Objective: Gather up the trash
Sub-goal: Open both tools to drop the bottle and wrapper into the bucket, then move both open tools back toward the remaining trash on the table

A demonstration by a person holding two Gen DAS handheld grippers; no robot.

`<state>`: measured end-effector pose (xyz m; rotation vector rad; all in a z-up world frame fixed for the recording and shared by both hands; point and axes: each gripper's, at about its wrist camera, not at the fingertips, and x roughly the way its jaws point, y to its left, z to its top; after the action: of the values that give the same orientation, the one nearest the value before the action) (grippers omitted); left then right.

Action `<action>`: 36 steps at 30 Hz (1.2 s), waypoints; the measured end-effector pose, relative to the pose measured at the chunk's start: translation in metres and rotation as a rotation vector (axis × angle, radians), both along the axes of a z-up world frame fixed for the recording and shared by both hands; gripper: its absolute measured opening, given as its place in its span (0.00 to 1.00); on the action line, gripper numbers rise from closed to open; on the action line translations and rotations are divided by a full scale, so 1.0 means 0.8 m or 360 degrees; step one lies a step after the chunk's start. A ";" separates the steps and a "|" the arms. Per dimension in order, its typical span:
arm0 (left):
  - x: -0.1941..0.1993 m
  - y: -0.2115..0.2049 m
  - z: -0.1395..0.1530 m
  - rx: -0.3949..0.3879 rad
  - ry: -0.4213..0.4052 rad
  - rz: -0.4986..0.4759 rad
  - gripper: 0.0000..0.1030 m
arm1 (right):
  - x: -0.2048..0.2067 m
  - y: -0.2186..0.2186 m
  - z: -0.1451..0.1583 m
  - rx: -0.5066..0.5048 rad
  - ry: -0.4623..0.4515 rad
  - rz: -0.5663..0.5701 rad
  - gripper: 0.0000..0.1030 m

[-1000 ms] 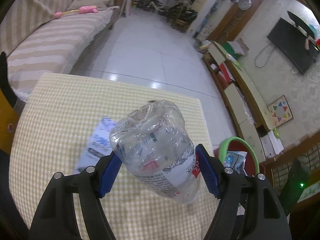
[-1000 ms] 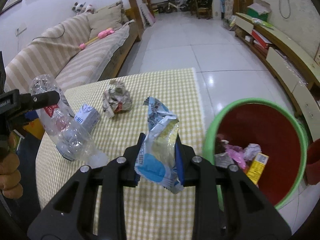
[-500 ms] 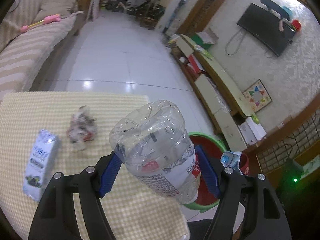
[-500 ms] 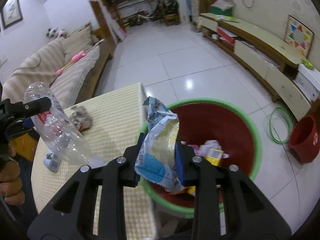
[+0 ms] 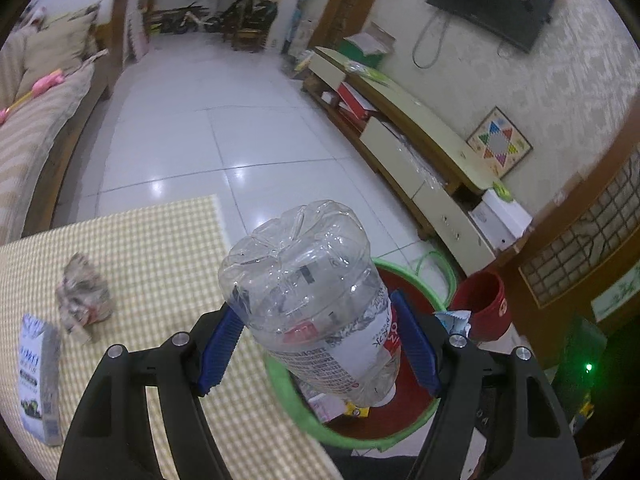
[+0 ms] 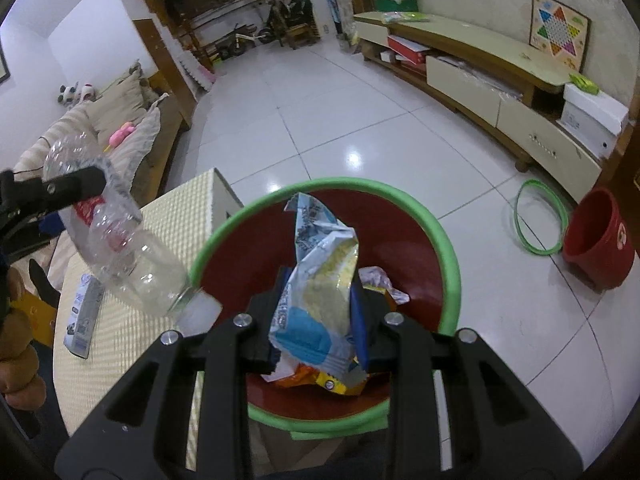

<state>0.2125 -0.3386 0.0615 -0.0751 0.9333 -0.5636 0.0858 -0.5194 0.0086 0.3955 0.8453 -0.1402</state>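
Left gripper (image 5: 320, 344) jaws clamping clear bottle (image 5: 312, 292), cap down, at bin (image 5: 436, 268) rim | right gripper (image 6: 316, 320) jaws pinching snack wrapper (image 6: 320, 284) over bin for dropping | carton (image 5: 38, 376), paper wad (image 5: 82, 300) lying uncollected on table (image 5: 160, 248).

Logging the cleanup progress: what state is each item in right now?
Left claw: shut on clear plastic bottle, cap end down over green-rimmed red bin.
Right claw: shut on crumpled blue-and-white snack wrapper, above bin.
White-and-blue carton: lying on checkered table.
Crumpled paper wad: on table.
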 end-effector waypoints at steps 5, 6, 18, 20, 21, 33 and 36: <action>0.004 -0.033 -0.001 0.0053 -0.0050 -0.0045 0.68 | -0.001 -0.007 -0.008 0.0008 0.0021 -0.0010 0.28; 0.005 -0.040 -0.003 0.0079 -0.0051 -0.0054 0.70 | -0.001 -0.008 -0.011 0.0002 0.0032 -0.0016 0.28; 0.004 0.002 -0.008 0.0060 -0.0031 0.0036 0.92 | -0.007 0.002 -0.006 -0.0051 0.0041 -0.0013 0.65; 0.003 0.017 -0.009 0.0055 -0.0016 0.0056 0.92 | -0.006 0.008 -0.002 -0.0064 0.0037 0.0003 0.68; 0.002 0.021 -0.010 0.0053 -0.0009 0.0060 0.92 | -0.007 0.012 0.001 -0.0073 0.0031 0.0010 0.69; -0.022 0.125 0.002 0.0033 -0.0014 0.0179 0.92 | -0.003 0.068 0.041 -0.0158 -0.0046 0.0143 0.76; -0.028 0.152 0.010 0.0024 -0.0030 0.0213 0.92 | 0.003 0.090 0.048 -0.0167 -0.0059 0.0201 0.78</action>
<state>0.1901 -0.2169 0.0692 -0.1179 0.9068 -0.4325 0.0882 -0.4470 0.0468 0.2447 0.8202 -0.0598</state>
